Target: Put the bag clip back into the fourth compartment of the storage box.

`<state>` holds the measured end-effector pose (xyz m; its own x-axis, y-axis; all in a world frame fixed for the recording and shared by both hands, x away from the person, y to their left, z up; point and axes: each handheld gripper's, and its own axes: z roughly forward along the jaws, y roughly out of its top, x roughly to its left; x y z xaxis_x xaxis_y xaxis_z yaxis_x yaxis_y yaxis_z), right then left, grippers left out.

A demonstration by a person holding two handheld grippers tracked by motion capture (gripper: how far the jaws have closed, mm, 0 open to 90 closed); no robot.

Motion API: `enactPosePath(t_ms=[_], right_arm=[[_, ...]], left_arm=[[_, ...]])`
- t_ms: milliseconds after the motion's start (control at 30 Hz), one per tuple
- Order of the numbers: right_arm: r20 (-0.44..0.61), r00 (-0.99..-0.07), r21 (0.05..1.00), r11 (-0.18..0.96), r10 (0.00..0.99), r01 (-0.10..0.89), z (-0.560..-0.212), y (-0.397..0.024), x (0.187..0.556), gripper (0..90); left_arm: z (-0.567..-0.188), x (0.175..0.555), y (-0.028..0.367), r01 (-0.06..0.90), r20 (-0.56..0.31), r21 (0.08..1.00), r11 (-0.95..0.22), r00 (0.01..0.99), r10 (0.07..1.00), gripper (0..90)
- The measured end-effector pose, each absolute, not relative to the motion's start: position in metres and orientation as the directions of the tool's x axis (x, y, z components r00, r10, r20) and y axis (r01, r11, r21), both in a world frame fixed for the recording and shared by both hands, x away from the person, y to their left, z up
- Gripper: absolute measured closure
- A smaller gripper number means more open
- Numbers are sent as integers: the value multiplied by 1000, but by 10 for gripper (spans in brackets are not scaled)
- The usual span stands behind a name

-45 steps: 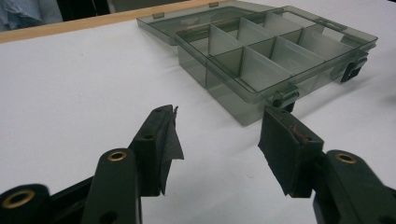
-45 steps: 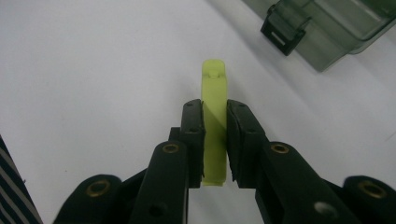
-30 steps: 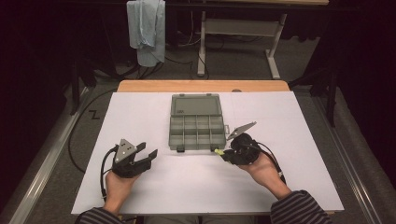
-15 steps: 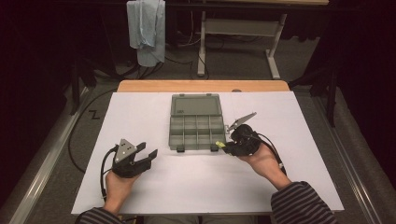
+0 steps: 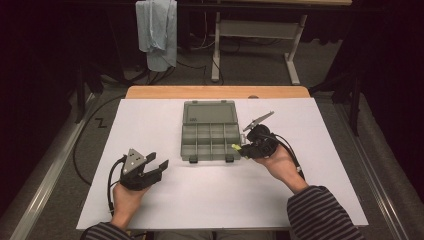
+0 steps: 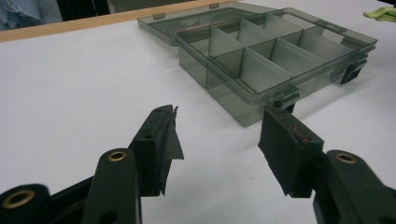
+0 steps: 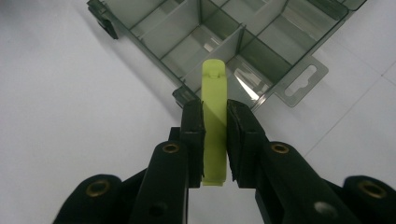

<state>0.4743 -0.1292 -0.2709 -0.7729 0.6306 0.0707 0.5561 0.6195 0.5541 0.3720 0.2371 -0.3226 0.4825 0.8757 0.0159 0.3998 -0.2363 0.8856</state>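
A smoky grey plastic compartment box (image 5: 210,131) lies open in the middle of the white table, its lid folded back; its several compartments look empty (image 6: 261,60) (image 7: 219,32). My right gripper (image 5: 240,148) hovers at the box's right front corner, shut on a flat yellow-green plastic piece (image 7: 214,121) whose tip points over the box's near corner (image 5: 235,147). My left gripper (image 5: 157,161) rests at the front left of the table, jaws open and nothing between them (image 6: 217,140), aimed toward the box's front edge.
The white sheet (image 5: 150,125) covers the table, with a wooden strip (image 5: 215,92) along the far edge. Beyond it hang a light blue cloth (image 5: 157,30) and a white table frame (image 5: 255,35). Cables trail off the left side (image 5: 80,150).
My right gripper has moved up and away from the person toward the box's right front corner, still carrying the yellow-green piece. The left gripper has stayed put.
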Motion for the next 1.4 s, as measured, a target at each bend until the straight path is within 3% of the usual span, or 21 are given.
enactPosePath(t_ms=[1400], right_arm=[[54, -679, 531, 555, 732, 641, -274, -110, 536, 798]], left_arm=[[-323, 372, 237, 397, 22, 885, -242, 484, 875, 451]])
